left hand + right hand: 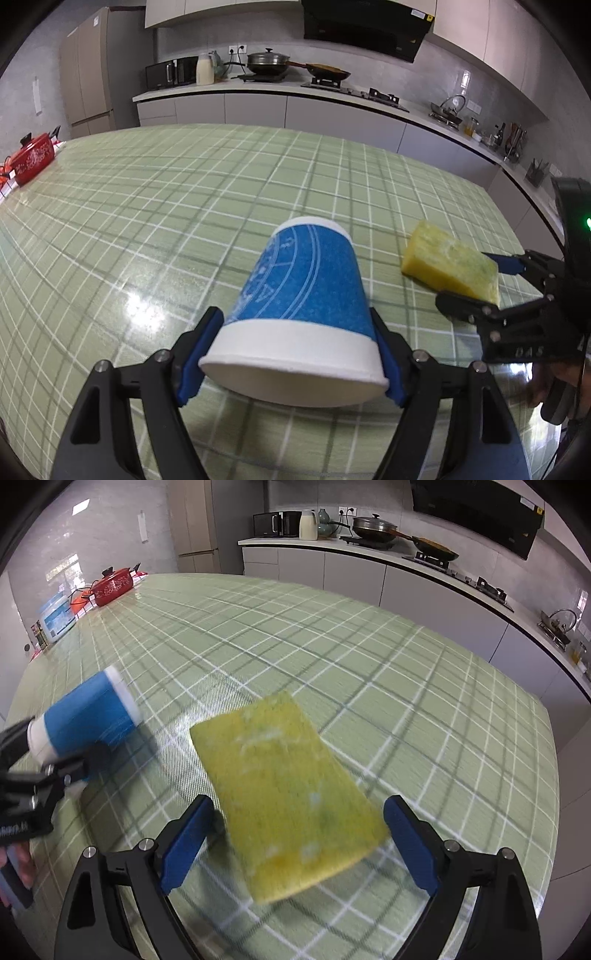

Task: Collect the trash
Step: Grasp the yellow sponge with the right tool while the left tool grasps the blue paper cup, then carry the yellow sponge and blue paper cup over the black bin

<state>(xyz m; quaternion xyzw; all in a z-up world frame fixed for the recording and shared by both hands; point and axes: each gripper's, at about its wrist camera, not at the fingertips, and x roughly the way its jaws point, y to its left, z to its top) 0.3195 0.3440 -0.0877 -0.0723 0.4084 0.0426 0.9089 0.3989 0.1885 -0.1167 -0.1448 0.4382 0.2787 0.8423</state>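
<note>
Cup: a blue paper cup (299, 295) with white bands lies on its side on the table, its wide white end toward the left gripper.
Left gripper: the left gripper (288, 363) has its blue pads on both sides of the cup's wide end. The jaws are clamped on the cup.
Sponge: a yellow sponge (288, 794) lies flat on the table, just beside the cup, on the cup's right. It has pale and greenish spots on top.
Right gripper: the right gripper (299, 842) sits over the near end of the sponge. Its jaws are wide apart, one pad on each side of the sponge. Whether the left pad touches the sponge I cannot tell; the right pad does not touch it.
Table: the table (184, 192) has a green cloth with white and dark lines.
Red pot: a red pot (110, 585) with a lid stands far from the cup, at the far left edge of the table.
White tub: a white tub (57, 618) stands at the table's left edge, nearer the cup than the red pot.
Kitchen: behind the table, far from the cup, a long counter (258, 90) holds a pan (328, 72) and a lidded wok (267, 61).
</note>
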